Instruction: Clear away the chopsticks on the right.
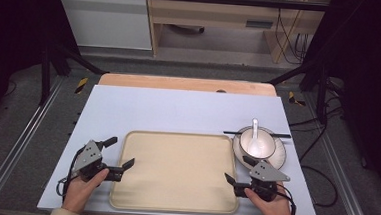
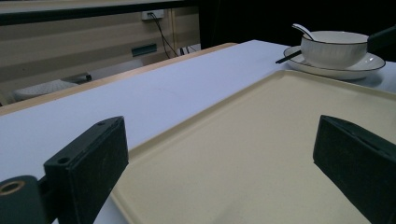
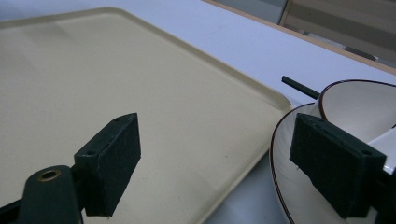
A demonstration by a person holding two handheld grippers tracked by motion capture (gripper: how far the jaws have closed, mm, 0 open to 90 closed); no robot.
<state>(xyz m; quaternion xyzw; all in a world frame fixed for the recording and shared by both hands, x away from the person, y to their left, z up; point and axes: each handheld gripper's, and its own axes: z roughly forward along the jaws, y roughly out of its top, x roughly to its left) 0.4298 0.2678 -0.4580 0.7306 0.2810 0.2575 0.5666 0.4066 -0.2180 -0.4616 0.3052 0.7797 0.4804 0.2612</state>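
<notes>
- Left gripper (image 1: pixel 122 154): jaws wide apart, holding nothing. It straddles the left rim of the tray (image 1: pixel 123 193), one jaw over the table (image 1: pixel 178 112), the other over the tray floor.
- Tray: beige, rectangular, rounded corners, shallow raised lip, nothing on it. Sits at the near middle of the pale blue table, between the two grippers. Looks like stiff, light plastic with a smooth face; likely slippery, so the lip is the place to pinch.
- Right gripper (image 1: pixel 239 169): jaws also spread, nothing clamped. One jaw hangs over the tray's right edge, the other over the plate (image 1: pixel 280 160).
- Plate, right of the tray and just beside it: white with a thin dark rim line. A white ribbed bowl (image 1: pixel 257 143) stands on it with a white spoon (image 1: pixel 255 129) inside; dark chopsticks (image 1: pixel 282 136) lie behind.
- Judgement: glazed ceramic, heavyish, brittle, slick. Take the plate by its rim and keep it level, or the bowl may slide.
</notes>
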